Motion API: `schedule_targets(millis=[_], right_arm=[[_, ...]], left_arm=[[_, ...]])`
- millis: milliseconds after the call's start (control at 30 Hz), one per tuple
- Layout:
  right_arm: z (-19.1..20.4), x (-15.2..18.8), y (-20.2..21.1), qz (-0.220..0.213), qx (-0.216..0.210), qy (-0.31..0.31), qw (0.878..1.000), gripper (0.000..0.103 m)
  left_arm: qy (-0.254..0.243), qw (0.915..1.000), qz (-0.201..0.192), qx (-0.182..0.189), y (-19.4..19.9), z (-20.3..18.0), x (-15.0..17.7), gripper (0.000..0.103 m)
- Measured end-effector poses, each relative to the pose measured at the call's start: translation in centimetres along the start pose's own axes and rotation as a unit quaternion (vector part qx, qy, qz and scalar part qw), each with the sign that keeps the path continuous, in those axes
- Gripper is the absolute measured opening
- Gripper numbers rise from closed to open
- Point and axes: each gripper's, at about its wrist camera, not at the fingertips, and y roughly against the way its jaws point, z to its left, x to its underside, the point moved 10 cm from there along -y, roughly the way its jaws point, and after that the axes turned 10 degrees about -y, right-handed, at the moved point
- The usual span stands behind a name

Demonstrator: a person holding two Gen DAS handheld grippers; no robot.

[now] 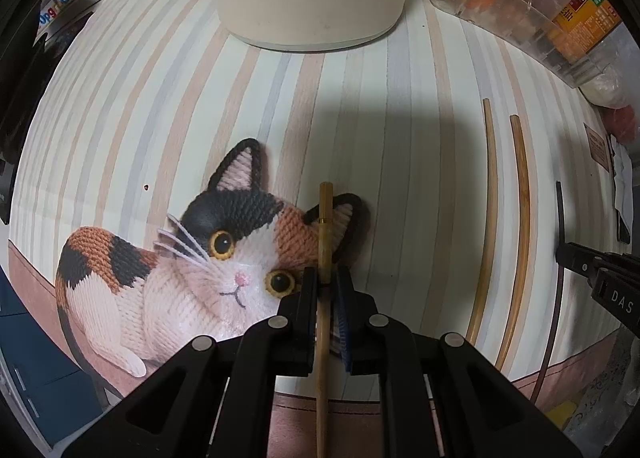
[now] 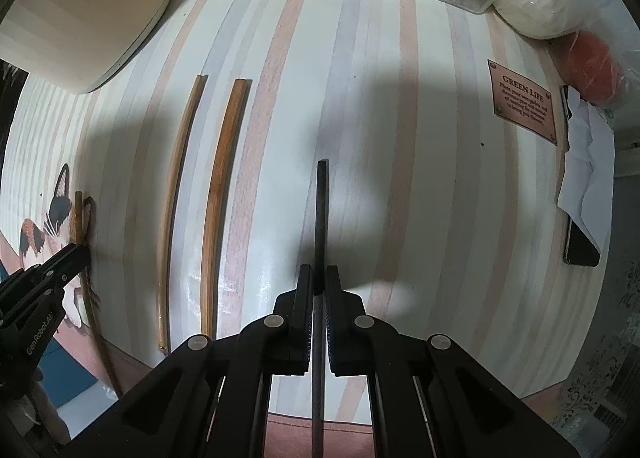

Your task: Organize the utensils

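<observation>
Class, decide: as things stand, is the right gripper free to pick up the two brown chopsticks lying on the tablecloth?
Probably not yet: the right gripper is shut on a black chopstick. The two brown chopsticks lie uncovered beside it.

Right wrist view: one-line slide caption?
Right gripper shut on a black chopstick above the striped mat; two bamboo chopsticks lie to its left.
</observation>
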Motion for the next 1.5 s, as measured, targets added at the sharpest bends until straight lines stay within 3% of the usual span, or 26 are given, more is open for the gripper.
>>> schedule_targets(millis=[533, 700, 800, 1100, 1500], right_arm=[[-0.6, -0.4, 0.8, -0.013, 0.015, 0.001, 1.0, 0.006], [-0.5, 0.0, 1.2, -0.037, 0.022, 0.007, 0.999, 0.005], [-0.6, 0.6, 2.0, -0.043, -0.006, -0.003, 0.999, 0.005], [-1.2, 0.2, 8.9, -0.13, -0.072, -0.016, 0.989, 0.005], [0.2, -0.2, 15.1, -0.218, -0.119, -0.006, 0.969, 0.005]], left_arm=[[-0.014, 0.9998, -0.004, -0.01, 0.2, -0.7, -0.2, 0.008], [-0.024, 0.9997, -0.008, -0.005, 0.1, -1.4, -0.7, 0.005], [-0.025, 0.9994, -0.024, -0.004, 1.1, -1.6, -1.1, 0.004], [-0.046, 0.9928, -0.108, 0.02, 8.5, -3.6, -3.3, 0.004], [-0.054, 0.9815, -0.183, 0.015, 15.8, -2.9, -3.7, 0.004]])
